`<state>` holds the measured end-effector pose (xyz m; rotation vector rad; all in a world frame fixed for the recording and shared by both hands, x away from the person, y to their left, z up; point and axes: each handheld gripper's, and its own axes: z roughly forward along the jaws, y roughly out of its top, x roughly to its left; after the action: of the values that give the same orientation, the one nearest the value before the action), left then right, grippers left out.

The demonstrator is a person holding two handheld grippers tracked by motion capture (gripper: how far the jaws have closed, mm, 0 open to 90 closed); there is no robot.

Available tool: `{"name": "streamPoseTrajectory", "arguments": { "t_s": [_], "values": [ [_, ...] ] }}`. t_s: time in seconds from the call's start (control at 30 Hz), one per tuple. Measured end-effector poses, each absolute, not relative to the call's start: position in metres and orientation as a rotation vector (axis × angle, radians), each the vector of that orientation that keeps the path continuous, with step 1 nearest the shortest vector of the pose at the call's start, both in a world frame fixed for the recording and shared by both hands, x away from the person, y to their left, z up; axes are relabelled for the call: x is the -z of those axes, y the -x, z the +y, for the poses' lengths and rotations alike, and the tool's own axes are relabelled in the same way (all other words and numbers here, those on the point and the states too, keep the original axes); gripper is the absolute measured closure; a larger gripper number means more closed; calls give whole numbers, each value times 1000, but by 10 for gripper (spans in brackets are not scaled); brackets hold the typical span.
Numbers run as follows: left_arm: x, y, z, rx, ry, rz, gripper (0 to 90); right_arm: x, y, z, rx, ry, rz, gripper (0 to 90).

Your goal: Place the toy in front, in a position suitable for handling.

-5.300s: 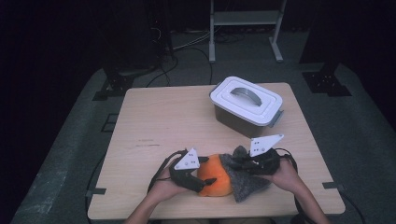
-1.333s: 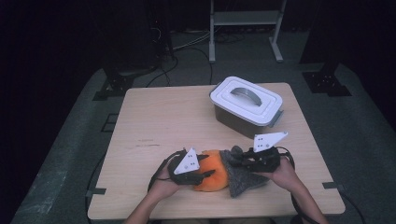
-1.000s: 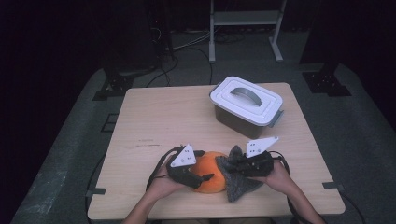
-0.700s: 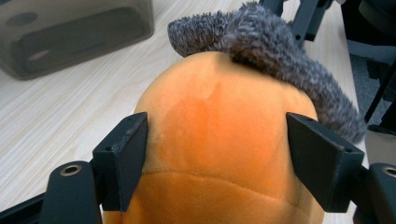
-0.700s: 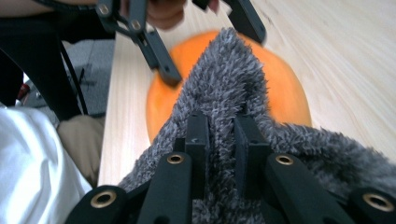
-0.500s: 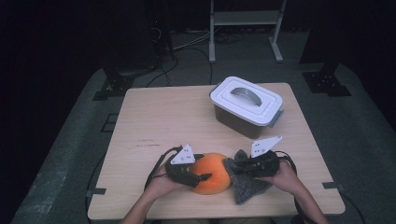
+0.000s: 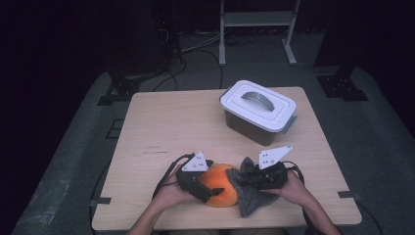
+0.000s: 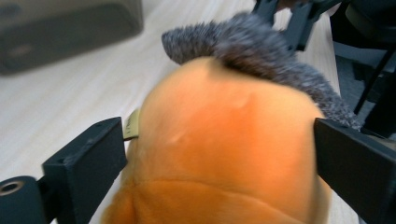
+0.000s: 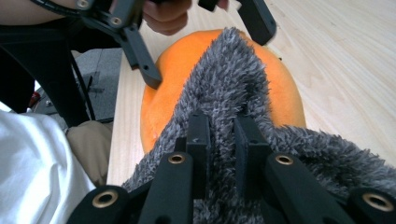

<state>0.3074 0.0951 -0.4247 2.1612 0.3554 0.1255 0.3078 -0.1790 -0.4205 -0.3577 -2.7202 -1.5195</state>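
At the near edge of the desk (image 7: 161,122), left of centre, the left tool (image 7: 211,192) sits in the person's left hand (image 7: 171,193). Its jaws are spread wide around an orange plush ball (image 7: 221,183). In the left gripper view one jaw stands at each side of the ball (image 8: 224,154), and whether they press it or just flank it I cannot tell. A small pale tag (image 8: 132,125) shows at the ball's left side, beside the left jaw.

The ball rests on the desk near the front edge, about midway between the two hands. A grey fuzzy cloth (image 7: 249,191) lies against its right side, one corner draped up over the ball and the rest spread on the desk toward the near edge.

Right of the ball, the right tool (image 7: 246,177) is held by the right hand (image 7: 291,186). In the right gripper view its two jaws are drawn close together, pinching a fold of the cloth (image 9: 233,98), with the ball (image 9: 163,98) just behind it and the left tool's (image 9: 210,44) jaws at the far side.

Farther back and to the right, well apart from the hands, stands a grey box with a white lid (image 7: 258,104) and a curved handle on top, the lid on
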Motion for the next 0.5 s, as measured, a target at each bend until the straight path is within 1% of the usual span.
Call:
{"name": "streamPoseTrajectory", "arguments": {
  "t_s": [0.03, 0.07, 0.1, 0.13, 0.17, 0.2, 0.3, 0.33, 0.43, 0.5],
  "values": [
    [427, -308, 95, -109, -2161, 365, 41, 421, -307, -180, 1520, 358, -2717, 772],
    [427, -307, 96, -132, -2165, 358, 89, 421, -308, -180, 1522, 362, -2715, 772],
    [426, -307, 96, -155, -2168, 354, 183, 421, -309, -180, 1522, 375, -2721, 770],
    [424, -306, 97, -188, -2167, 343, 246, 420, -310, -181, 1532, 388, -2721, 770],
    [422, -304, 98, -224, -2153, 329, 301, 418, -311, -181, 1550, 408, -2711, 770],
    [420, -302, 99, -267, -2139, 310, 333, 415, -312, -182, 1571, 409, -2716, 772],
    [415, -295, 98, -412, -2098, 249, 351, 403, -314, -186, 1687, 447, -2695, 773],
    [414, -294, 98, -430, -2090, 246, 350, 401, -315, -186, 1732, 461, -2667, 773],
    [418, -297, 99, -429, -2125, 244, 336, 404, -318, -183, 1733, 471, -2660, 772],
    [421, -300, 101, -378, -2125, 270, 295, 412, -318, -178, 1660, 459, -2703, 771]
  ]
}}
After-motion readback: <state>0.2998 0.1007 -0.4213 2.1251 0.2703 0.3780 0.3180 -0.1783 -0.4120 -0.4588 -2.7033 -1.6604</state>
